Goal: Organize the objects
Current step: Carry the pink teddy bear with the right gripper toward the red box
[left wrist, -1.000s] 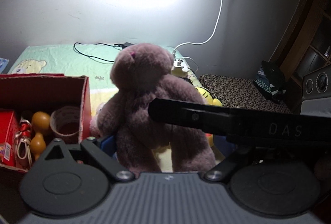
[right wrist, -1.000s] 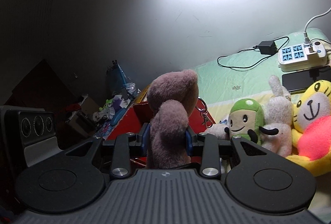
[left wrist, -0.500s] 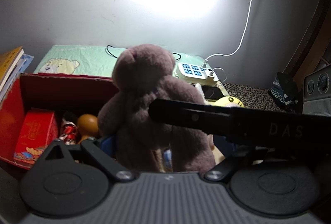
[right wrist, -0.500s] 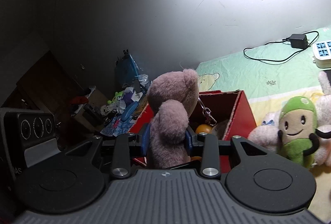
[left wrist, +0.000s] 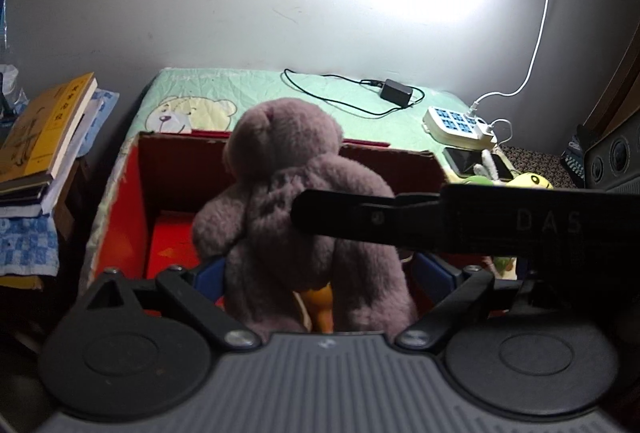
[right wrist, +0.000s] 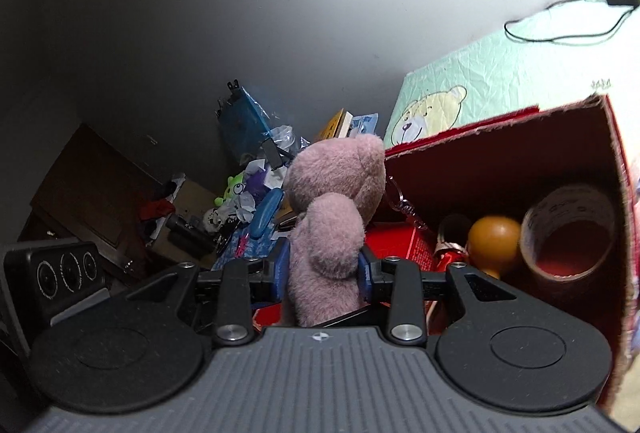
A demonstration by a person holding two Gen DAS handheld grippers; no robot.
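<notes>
A mauve teddy bear (left wrist: 296, 193) hangs upright over an open red cardboard box (left wrist: 132, 193). My left gripper (left wrist: 320, 273) is shut on the bear's lower body, a blue pad on each side of its legs. My right gripper (right wrist: 324, 269) is shut on the bear (right wrist: 332, 201) from its side, the pads pressing into the fur by one arm. In the left wrist view a black bar of the right-hand tool (left wrist: 440, 221) crosses in front of the bear. Inside the box (right wrist: 500, 161) lie a tape roll (right wrist: 568, 233), an orange gourd (right wrist: 494, 237) and a red packet (right wrist: 400, 245).
The box stands on a green bear-print cloth (left wrist: 248, 89). Behind it lie a charger with cable (left wrist: 396, 91), a power strip (left wrist: 456, 125) and a phone (left wrist: 464, 161). Green and yellow plush toys (left wrist: 532, 180) sit to its right, stacked books (left wrist: 44, 137) to its left. Floor clutter (right wrist: 248, 201) lies beyond.
Both grippers have carried the bear sideways, from beside the plush toys to over the red box. The plush toys have slid out of the right wrist view. Neither grip has changed.
</notes>
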